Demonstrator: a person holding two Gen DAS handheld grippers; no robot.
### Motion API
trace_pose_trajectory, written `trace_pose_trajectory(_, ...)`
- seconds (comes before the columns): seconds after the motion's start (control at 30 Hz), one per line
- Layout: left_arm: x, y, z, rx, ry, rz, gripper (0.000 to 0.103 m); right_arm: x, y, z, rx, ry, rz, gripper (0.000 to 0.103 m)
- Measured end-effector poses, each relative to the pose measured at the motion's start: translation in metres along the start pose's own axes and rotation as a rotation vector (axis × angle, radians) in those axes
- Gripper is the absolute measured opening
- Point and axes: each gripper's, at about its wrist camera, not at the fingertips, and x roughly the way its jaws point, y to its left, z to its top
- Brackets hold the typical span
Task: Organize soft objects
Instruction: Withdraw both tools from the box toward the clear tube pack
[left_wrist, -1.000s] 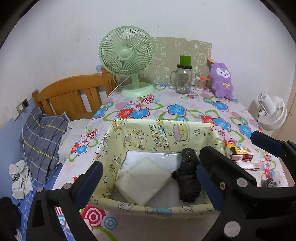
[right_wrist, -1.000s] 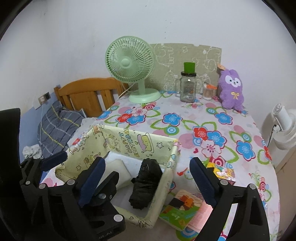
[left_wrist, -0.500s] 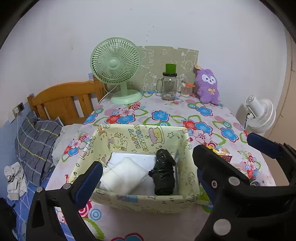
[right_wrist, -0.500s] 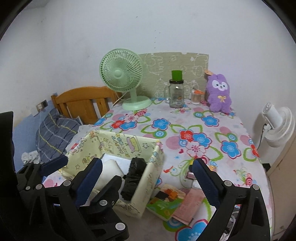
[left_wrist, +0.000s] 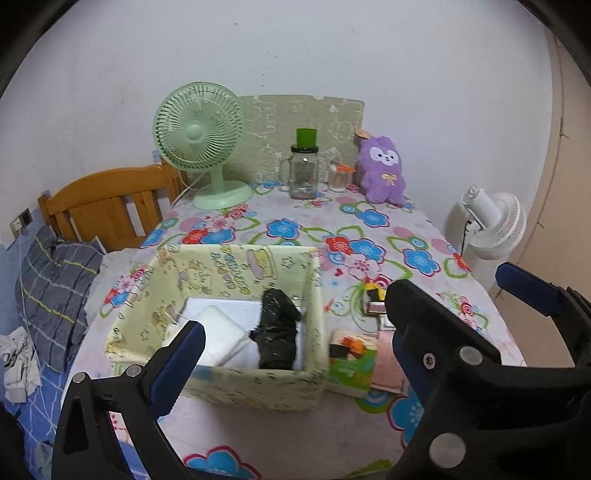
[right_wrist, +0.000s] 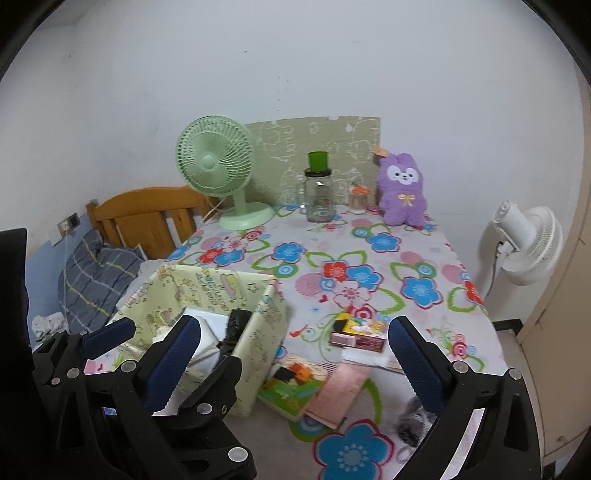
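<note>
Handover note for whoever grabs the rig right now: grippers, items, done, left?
Left hand-held gripper: open, empty, held above the table's near edge.
Right hand-held gripper: open, empty, to the right of the left one.
Fabric bin: holds a white folded cloth and a black bundle.
Purple plush: upright at the far edge, not binned.
Left: possibly the plush; books lie beside the bin.

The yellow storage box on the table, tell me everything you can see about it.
The yellow storage box is an open-topped, soft-sided fabric bin printed with pastel cartoon figures and lettering. It sits upright near the front left of the floral tablecloth. Inside lie folded white cloths and a crumpled black bundle against its right wall. A green booklet lies right beside its right side. Neither gripper touches it.
</note>
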Motion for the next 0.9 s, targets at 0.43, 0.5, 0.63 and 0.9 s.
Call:
trace_pose_trajectory(0.43, 0.005, -0.035, -0.014, 0.044, -0.012, -0.036, 0.102, -0.015, -0.03, -0.016, -0.015, -0.022, -0.112, 0.103)
trace_pose_trajectory(0.5, 0.005, -0.039, -0.016, 0.051, -0.009, -0.04, 0.102, -0.016, -0.034, -0.019, -0.011, -0.021, -0.124, 0.103)
trace_pose_trajectory(0.63, 0.007, -0.048, -0.019, 0.061, -0.004, -0.057, 0.101, -0.02, -0.043, -0.024, 0.0, -0.019, -0.136, 0.103)
trace_pose_trajectory(0.9, 0.015, -0.068, -0.029, 0.089, 0.013, -0.083, 0.097, -0.023, -0.06, -0.037, 0.005, -0.022, -0.178, 0.103)
